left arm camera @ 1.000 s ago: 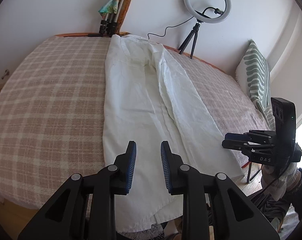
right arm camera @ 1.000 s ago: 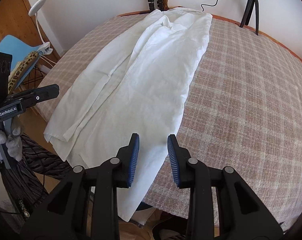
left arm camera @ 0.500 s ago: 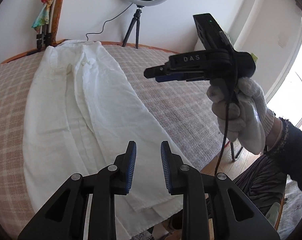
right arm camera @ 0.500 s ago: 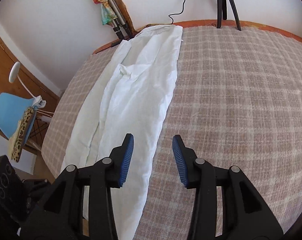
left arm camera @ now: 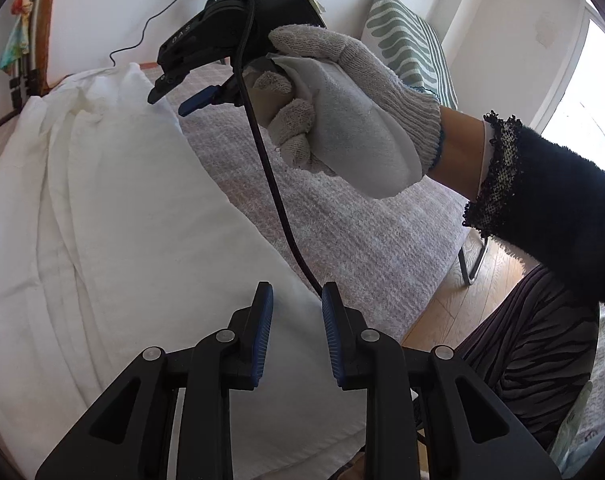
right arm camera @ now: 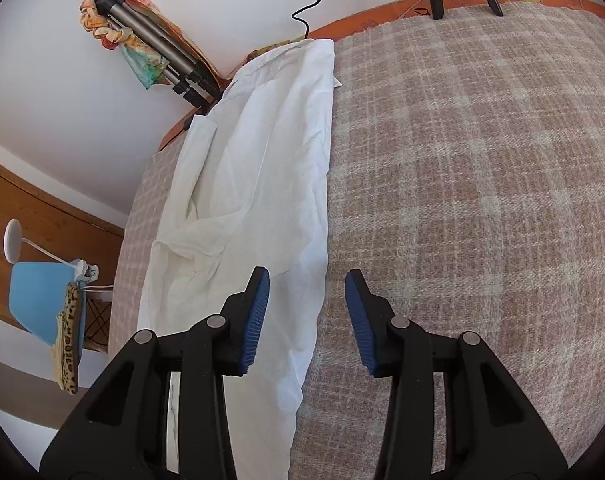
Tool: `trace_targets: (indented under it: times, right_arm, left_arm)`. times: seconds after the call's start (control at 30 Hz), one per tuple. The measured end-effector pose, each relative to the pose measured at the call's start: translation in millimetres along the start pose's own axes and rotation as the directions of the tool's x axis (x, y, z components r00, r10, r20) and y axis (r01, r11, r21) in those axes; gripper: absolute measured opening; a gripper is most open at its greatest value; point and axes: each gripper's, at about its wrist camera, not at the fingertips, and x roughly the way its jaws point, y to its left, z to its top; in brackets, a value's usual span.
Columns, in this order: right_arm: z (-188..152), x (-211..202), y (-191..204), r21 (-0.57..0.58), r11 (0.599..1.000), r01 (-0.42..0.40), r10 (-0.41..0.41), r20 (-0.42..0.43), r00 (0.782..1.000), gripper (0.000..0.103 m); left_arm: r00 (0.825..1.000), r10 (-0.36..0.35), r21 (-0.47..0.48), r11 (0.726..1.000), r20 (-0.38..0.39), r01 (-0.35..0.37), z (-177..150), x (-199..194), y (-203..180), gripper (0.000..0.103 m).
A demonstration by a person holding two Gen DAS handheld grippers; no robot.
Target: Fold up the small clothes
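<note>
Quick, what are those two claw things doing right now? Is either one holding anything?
Left gripper: open, holding nothing, above the white garment.
Right gripper: open, empty, jaws just closing a little.

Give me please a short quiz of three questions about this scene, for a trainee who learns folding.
1. True or false: the jaws of the left gripper clamp the white garment.
2. The garment lies on: A a checked blanket; B a bare wooden table; C a glass desk.
3. What leans on the wall beyond the garment's far end?
Key: 1 false, the jaws stand open and empty; 2 A; 3 a folded tripod.
</note>
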Motion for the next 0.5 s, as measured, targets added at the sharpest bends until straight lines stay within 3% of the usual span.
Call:
trace_targets:
  times: [0.03,0.07,0.17,0.27,0.37,0.5]
  right_arm:
    - [-2,3,3,-0.022,1.0,0.009,-0.009,-0.009,1.0,0.019]
    - [-4,7,7,-0.052,0.998,0.03,-0.031,-0.024,0.999,0.008]
    - [-9,6,16,-0.132,0.982,0.133,-0.133,0.009,0.991,0.003]
    - [-3,-1,-8,-0.045,0.975,0.22,-0.217,0.055,0.975,0.0]
    - [0,-9,-21,0.019,0.99,0.14,-0.14,0.049,0.989,0.0]
    - [-8,-37,2,-0.084,0.992,0.096,-0.088,0.097,0.991,0.002]
  left_arm:
    - [1.0,0.0,-0.004,1.0,-0.003,0.0,0,2,1,0.023]
    - [1.0,-0.002,-0.008,1.0,-0.002,0.002,-1,3,0,0.023]
    - [1.0,-0.016,0.006,1.0,-0.001,0.016,-6,5,-7,0.023]
    - [1.0,-0.002,0.054,0.999,-0.001,0.002,-8,4,-14,0.024]
    - [1.0,-0.013,0.049,0.999,-0.001,0.013,-10,0,-12,0.024]
    - [1.0,-0.022,0.068,0.997,0.006,0.022,-14,-3,-19,0.024]
